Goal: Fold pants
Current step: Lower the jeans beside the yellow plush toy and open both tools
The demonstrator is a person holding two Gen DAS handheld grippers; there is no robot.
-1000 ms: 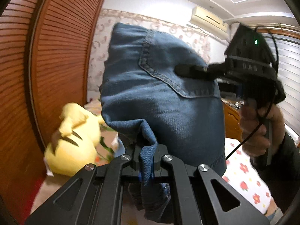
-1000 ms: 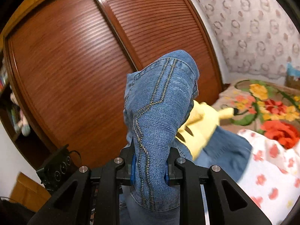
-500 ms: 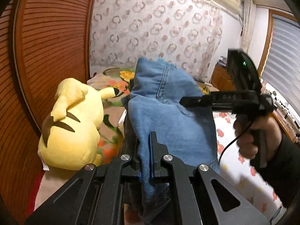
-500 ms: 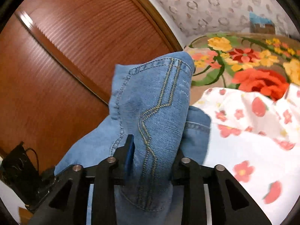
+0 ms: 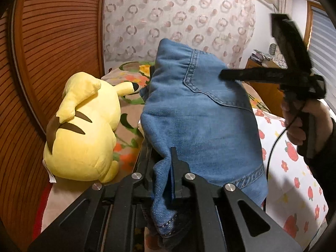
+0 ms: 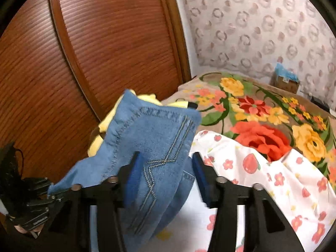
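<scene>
The left gripper point(image 5: 166, 168) is clamped on a fold of the jeans point(image 5: 201, 121) held above the bed point(image 6: 262, 168) beside a yellow plush toy point(image 5: 84, 130), while the right gripper point(image 6: 166, 176), jaws opening, stands around the denim with its right pad clear of it; no writing is legible.

Pants point(image 5: 201, 126) hide the plush's point(image 5: 84, 130) far side — right gripper point(image 5: 241, 75) blurred

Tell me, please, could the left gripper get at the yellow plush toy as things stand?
Probably not yet: the left gripper is shut on the jeans, so it would have to let go first. Otherwise the yellow plush toy lies unobstructed beside it on the bed.
</scene>
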